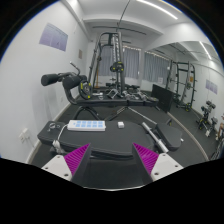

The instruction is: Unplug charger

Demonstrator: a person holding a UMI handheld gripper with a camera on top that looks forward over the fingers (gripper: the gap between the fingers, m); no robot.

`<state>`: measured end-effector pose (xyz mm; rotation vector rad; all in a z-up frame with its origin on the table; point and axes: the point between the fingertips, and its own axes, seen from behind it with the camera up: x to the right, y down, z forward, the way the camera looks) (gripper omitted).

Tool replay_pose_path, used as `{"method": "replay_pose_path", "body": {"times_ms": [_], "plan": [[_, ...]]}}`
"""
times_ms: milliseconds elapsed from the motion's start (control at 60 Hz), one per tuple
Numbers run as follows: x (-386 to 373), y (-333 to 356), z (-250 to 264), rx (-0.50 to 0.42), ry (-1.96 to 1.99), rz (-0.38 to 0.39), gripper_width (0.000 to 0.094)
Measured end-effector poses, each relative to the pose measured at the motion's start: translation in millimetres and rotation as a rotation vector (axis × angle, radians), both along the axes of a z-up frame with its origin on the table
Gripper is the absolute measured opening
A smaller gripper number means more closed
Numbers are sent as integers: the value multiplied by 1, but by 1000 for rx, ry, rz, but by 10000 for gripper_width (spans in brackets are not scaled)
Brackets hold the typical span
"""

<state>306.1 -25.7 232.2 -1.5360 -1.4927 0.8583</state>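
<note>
Magenta pads (78,157) are marking the inner faces of my two fingers, which I am holding spread wide apart, with nothing between them; my claw (113,160) is hovering low over a dark padded surface (55,138) in a room of gym equipment, a weight rack (110,65) standing well beyond. Ahead of the fingers a white power strip (88,124) is lying flat on that surface, its long axis running across my line of sight, from my left to my right, with its pale blue socket face turned upward. Just beside its right end a small white block is sitting, which I am taking to be the charger (120,124) (whether it is seated in the strip's end or only touching it, I cannot tell). If it is plugged in there, it is pointing leftward into the strip, along the strip's own long axis, so I am judging that the pull should be going rightward, away from the strip. As for progress, nothing of the task is showing as done: the charger is still at the strip, I am not touching it, and the approach, the pinch and the pull are all remaining.
</note>
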Motion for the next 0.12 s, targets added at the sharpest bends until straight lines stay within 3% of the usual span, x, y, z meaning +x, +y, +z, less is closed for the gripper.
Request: {"method": "replay_pose_path", "body": {"times_ms": [117], "plan": [[16,-12,9,26,10,8,855]]}}
